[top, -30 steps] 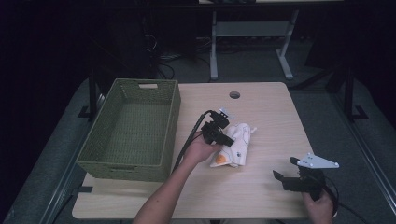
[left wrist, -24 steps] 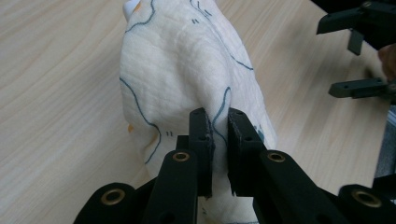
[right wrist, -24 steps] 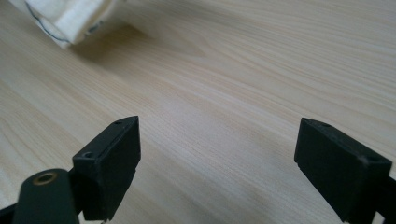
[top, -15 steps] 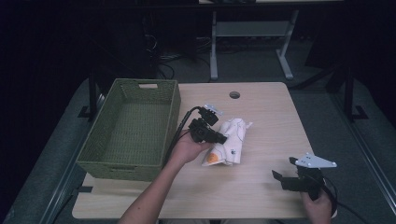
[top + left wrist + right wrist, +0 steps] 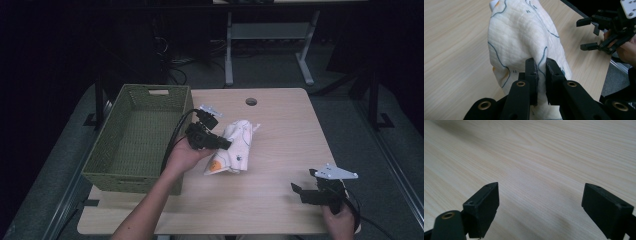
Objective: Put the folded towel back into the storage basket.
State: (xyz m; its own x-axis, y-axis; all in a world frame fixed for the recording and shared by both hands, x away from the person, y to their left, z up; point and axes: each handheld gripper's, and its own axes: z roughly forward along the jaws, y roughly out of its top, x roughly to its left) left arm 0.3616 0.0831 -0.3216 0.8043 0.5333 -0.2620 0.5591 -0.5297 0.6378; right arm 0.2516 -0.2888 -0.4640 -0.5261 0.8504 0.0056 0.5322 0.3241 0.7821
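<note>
My left gripper (image 5: 541,75), now drawn toward the basket (image 5: 140,137) at nine o'clock, pinches a fold of the white cloth (image 5: 524,37) lying mid-table, suggesting a lift into it, while my right gripper (image 5: 541,207) waits spread wide at four o'clock.

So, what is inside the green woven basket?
The green woven basket shows only bare woven floor in the high view. The strip just behind its near wall is hidden, so something small there cannot be excluded.
</note>
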